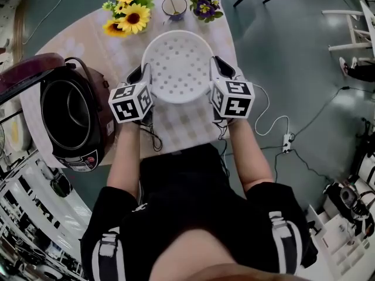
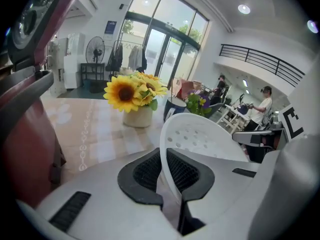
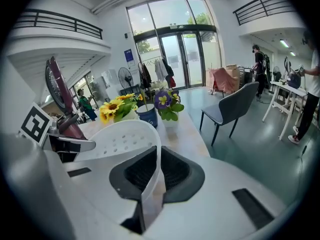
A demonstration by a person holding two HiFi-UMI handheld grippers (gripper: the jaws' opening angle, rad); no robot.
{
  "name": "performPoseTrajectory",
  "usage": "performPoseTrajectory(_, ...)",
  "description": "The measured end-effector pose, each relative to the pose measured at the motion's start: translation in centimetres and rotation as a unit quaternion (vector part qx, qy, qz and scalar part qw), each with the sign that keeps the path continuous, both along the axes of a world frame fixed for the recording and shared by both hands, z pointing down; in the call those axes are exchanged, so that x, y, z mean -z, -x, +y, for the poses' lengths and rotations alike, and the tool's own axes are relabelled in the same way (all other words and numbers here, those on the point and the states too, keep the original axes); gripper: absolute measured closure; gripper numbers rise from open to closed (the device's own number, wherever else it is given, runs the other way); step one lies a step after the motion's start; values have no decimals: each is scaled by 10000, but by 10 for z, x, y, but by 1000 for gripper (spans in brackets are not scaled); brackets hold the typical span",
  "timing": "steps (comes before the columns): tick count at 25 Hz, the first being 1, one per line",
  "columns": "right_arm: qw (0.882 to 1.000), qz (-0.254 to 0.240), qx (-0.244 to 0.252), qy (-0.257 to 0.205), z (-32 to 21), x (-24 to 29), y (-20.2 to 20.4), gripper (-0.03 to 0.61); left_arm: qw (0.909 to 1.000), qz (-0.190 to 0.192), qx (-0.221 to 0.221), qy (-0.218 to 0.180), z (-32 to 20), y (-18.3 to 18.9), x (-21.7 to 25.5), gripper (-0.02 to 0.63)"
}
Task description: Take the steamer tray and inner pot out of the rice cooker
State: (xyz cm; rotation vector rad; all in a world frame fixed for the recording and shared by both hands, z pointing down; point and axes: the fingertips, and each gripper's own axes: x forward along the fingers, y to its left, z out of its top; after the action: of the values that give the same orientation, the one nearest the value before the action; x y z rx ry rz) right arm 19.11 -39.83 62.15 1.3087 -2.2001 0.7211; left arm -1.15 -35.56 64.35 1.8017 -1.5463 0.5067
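Note:
The white perforated steamer tray (image 1: pixel 179 63) is held between both grippers over the table's middle. My left gripper (image 1: pixel 144 78) is shut on its left rim, my right gripper (image 1: pixel 217 69) on its right rim. In the left gripper view the tray (image 2: pixel 200 134) has its thin rim pinched between the black pads of the left gripper (image 2: pixel 165 170). The right gripper (image 3: pixel 157 171) clamps the tray (image 3: pixel 120 139) the same way. The rice cooker (image 1: pixel 88 157) stands at the left with its maroon lid up. The dark inner pot (image 1: pixel 67 113) sits inside it.
A vase of sunflowers (image 1: pixel 130 13), a blue cup (image 1: pixel 174 7) with a spoon and a pot of purple flowers (image 1: pixel 205 4) stand at the table's far end. The checked tablecloth (image 1: pixel 181 124) lies below the tray. A white cable and power strip (image 1: pixel 286 142) lie on the floor at the right.

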Motion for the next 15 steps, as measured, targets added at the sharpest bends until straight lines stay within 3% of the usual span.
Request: performPoseTrajectory(15,9998,-113,-65,153,-19,-39,-2,551,9999,68,-51,76,-24,0,-43,581)
